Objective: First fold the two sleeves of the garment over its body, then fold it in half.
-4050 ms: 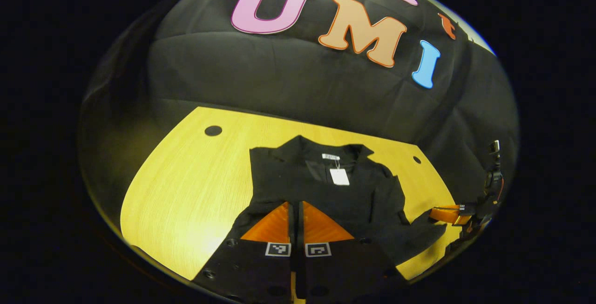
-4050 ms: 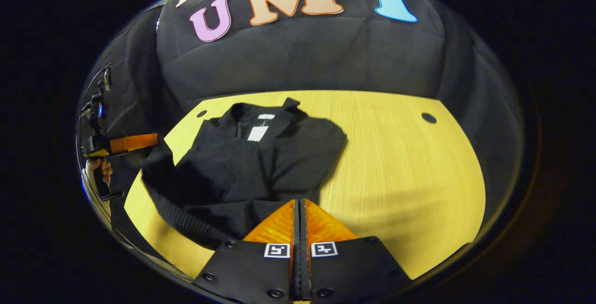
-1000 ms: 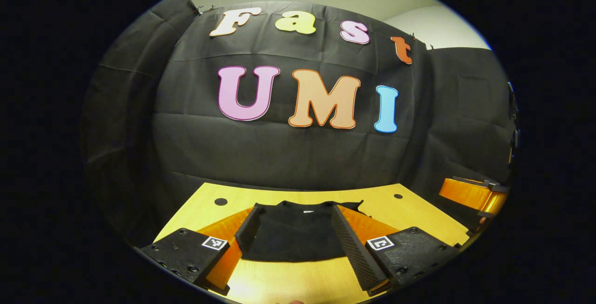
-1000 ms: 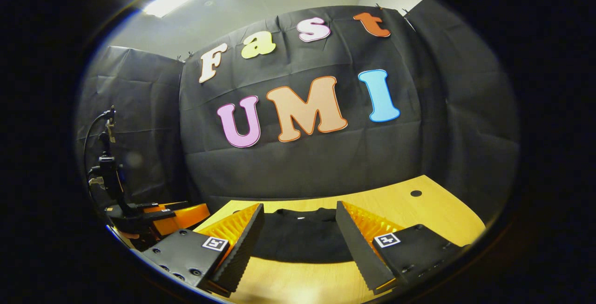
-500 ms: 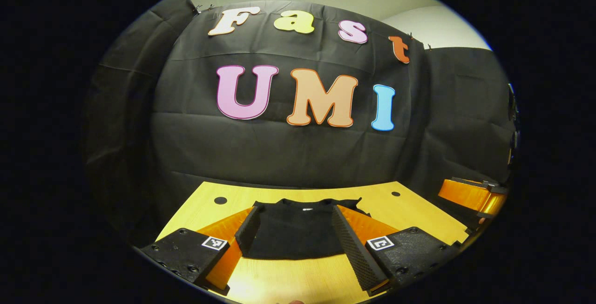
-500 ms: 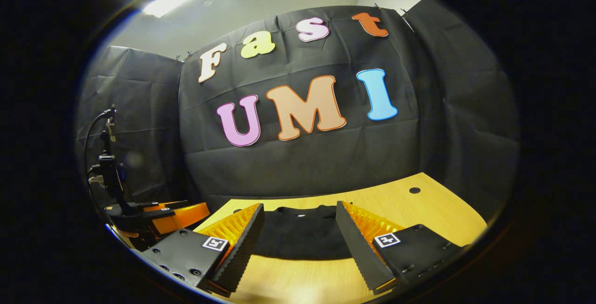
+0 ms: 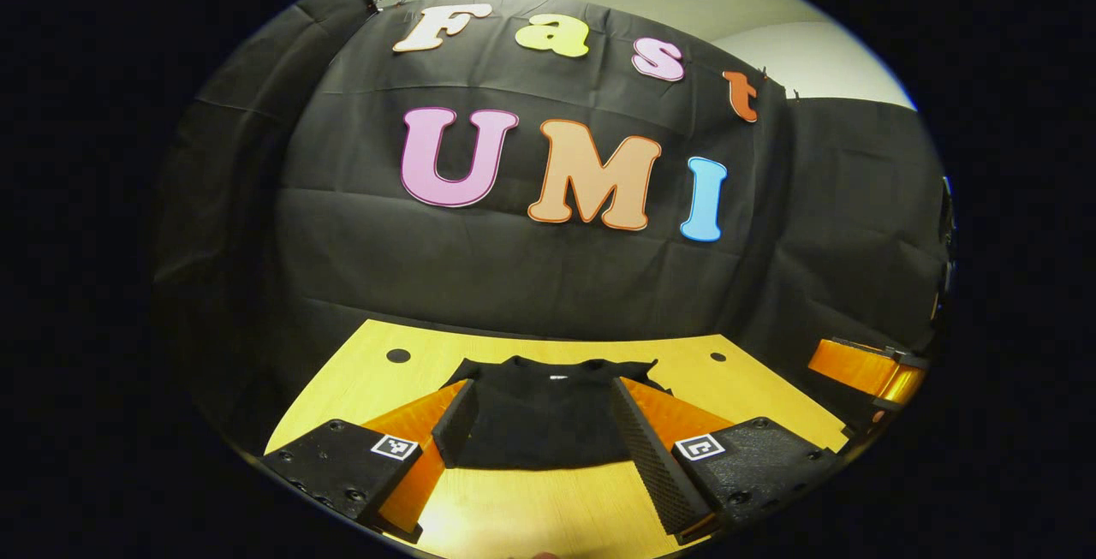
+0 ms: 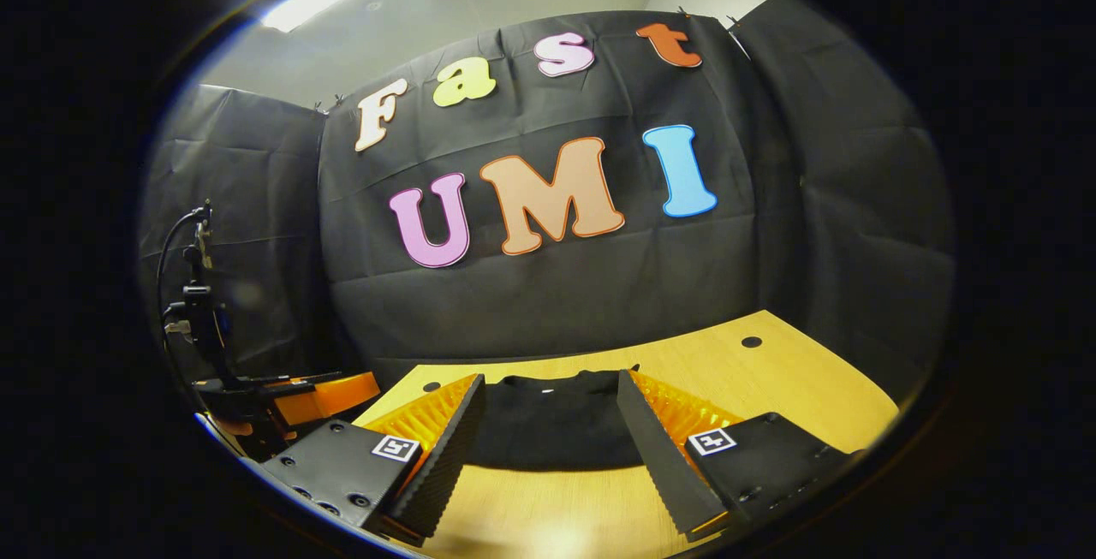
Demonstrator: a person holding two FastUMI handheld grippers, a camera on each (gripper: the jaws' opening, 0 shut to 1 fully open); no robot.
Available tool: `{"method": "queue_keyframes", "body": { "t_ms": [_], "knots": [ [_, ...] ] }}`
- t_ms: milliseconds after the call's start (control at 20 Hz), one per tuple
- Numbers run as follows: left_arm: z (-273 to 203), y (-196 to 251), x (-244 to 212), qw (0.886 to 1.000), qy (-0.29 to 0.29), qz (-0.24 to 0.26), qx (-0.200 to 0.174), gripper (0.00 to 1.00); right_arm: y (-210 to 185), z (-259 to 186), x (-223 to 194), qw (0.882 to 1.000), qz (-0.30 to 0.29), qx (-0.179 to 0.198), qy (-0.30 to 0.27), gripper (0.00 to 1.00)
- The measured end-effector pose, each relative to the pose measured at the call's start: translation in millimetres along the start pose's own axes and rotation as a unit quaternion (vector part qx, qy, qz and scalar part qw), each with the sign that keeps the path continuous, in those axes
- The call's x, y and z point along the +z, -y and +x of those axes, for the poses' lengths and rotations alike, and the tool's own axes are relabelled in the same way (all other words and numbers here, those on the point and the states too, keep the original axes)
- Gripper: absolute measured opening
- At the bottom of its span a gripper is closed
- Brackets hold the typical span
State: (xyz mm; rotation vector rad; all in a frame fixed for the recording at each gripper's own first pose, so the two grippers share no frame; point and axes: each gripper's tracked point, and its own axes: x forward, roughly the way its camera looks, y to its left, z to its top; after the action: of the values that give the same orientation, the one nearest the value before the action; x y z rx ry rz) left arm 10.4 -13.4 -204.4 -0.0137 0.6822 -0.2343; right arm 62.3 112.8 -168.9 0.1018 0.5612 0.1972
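Folded garment on the table, both tongs released.
It lies low in the frame, centred, between the spread fingers of the left gripper and the right gripper.

Both gripper views look low across the table toward the booth wall, sharing the garment.

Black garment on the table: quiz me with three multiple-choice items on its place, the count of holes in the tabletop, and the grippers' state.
1. Where does the garment lie?
A. flat on the wooden table
B. hanging off the table edge
C. held up in the air

2. How many round holes does the tabletop show in the left gripper view?
A. none
B. two
C. five

3. How are the left gripper and right gripper?
A. both shut on cloth
B. one open
C. both open, holding nothing

Answers:
1 A, it rests folded on the wood.
2 B, one near each far corner.
3 C, fingers are spread apart and bare.
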Motion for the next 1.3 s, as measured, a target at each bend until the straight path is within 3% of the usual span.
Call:
{"method": "queue_keyframes", "body": {
  "t_ms": [100, 250, 300, 350, 450, 950, 1000, 1150, 1250, 1300],
  "knots": [
    [1, -3, -2, 1.000, -0.004, -0.001, 0.001, 0.92, 0, -1, -1, 1.000, 0.000, -0.003, -0.002, 0.93],
    [1, -3, -5, 1.000, -0.008, -0.004, 0.000, 0.93, 1, -3, -4, 1.000, 0.002, -0.007, -0.003, 0.93],
    [2, -3, -5, 1.000, -0.008, -0.005, 0.000, 0.93, 1, -3, -3, 1.000, 0.003, -0.009, -0.003, 0.98],
    [2, -3, -5, 1.000, -0.008, -0.005, -0.001, 0.93, 2, -4, -4, 1.000, 0.004, -0.010, -0.002, 0.93],
    [3, -1, -5, 1.000, -0.010, -0.004, -0.002, 0.93, 2, -4, -4, 1.000, 0.006, -0.011, -0.002, 0.98],
    [14, 15, -12, 1.000, -0.025, 0.003, -0.016, 0.93, 17, 1, -8, 0.999, 0.022, -0.022, -0.009, 0.98],
    [14, 16, -13, 1.000, -0.026, 0.002, -0.017, 0.93, 18, 3, -8, 0.999, 0.020, -0.024, -0.010, 0.93],
    [19, 16, -14, 1.000, -0.027, -0.003, -0.016, 0.93, 20, 4, -10, 0.999, 0.019, -0.024, -0.014, 0.98],
    [22, 14, -14, 0.999, -0.028, -0.007, -0.014, 0.93, 21, 6, -8, 0.999, 0.018, -0.025, -0.012, 0.93],
    [24, 14, -15, 0.999, -0.029, -0.008, -0.013, 0.93, 22, 7, -7, 0.999, 0.017, -0.026, -0.012, 0.98]
  ]
}}
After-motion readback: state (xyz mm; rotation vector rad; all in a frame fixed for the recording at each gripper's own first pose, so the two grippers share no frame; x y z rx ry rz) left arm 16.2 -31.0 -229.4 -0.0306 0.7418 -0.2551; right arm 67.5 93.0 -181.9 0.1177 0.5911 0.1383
